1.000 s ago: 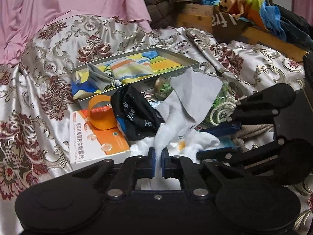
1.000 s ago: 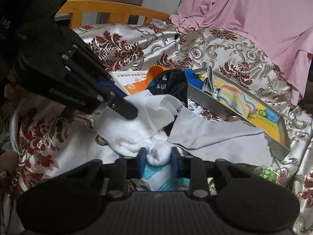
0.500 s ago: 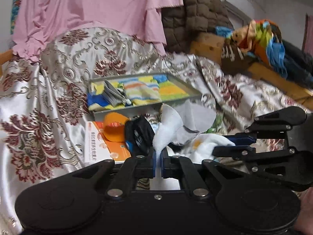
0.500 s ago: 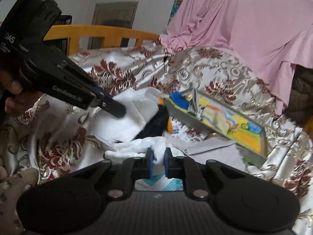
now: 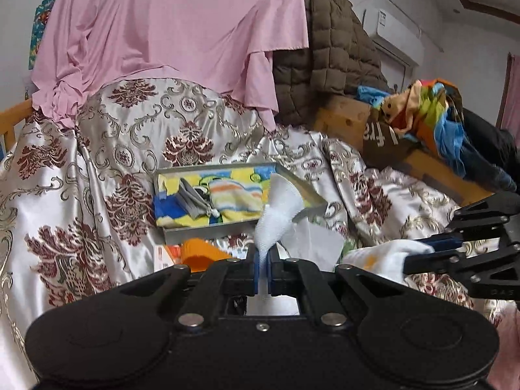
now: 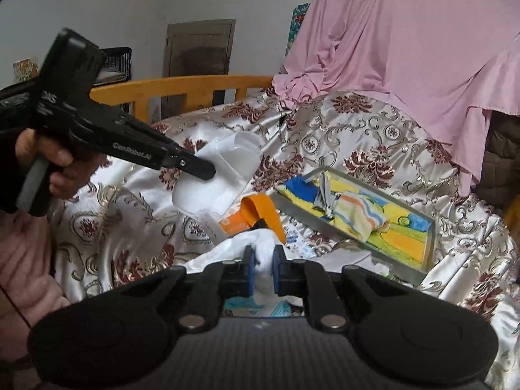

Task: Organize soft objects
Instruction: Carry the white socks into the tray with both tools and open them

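place: home bedroom | bed point(image 6: 373, 136) under a floral satin spread, wooden bed rail point(image 6: 182, 86) | pink sheet point(image 5: 169, 32) draped behind | quilted brown jacket point(image 5: 331, 48), heaped clothes point(image 5: 435, 113) | wall air conditioner point(image 5: 390, 29) | door point(image 6: 198, 48)

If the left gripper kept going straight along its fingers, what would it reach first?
Probably the grey tray holding the striped pouch; the left gripper, shut on white cloth, points there, though depth is unclear.

surface: bed w/ floral satin cover point(image 5: 107, 149) | on it: grey tray point(image 5: 312, 195), orange-white box point(image 6: 234, 221), pink sheet point(image 5: 169, 22)
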A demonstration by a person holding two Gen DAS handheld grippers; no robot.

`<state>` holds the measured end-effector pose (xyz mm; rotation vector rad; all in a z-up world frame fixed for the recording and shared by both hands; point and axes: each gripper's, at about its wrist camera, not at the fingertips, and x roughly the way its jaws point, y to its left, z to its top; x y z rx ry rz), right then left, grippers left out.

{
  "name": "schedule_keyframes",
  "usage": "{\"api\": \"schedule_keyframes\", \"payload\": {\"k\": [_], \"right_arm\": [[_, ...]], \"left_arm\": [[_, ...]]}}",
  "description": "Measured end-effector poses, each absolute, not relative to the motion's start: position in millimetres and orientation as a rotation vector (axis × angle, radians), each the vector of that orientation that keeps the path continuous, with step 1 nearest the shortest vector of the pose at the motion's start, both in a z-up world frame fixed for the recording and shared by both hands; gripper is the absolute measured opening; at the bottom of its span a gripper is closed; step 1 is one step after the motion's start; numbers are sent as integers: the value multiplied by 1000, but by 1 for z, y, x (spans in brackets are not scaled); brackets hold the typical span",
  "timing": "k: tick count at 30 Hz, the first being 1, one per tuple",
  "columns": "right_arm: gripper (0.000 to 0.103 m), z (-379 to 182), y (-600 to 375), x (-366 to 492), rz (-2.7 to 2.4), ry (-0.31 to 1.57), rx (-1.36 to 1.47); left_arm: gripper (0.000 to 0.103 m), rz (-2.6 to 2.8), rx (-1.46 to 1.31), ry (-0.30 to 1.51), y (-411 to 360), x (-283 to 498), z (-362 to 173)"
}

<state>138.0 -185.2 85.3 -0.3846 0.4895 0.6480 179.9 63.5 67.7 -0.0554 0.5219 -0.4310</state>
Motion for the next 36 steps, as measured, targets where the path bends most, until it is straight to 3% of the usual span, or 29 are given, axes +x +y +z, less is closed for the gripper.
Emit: {"api": "schedule_keyframes", "payload": {"k": [17,36], "right_arm": [[12,118,-196,266,478,409,-443],[12,27,-266,457,174,550,-211]], "left_arm": [[4,-405,-72,447,16,316,77],[4,-384,-78,584,-76,491,-10]]}}
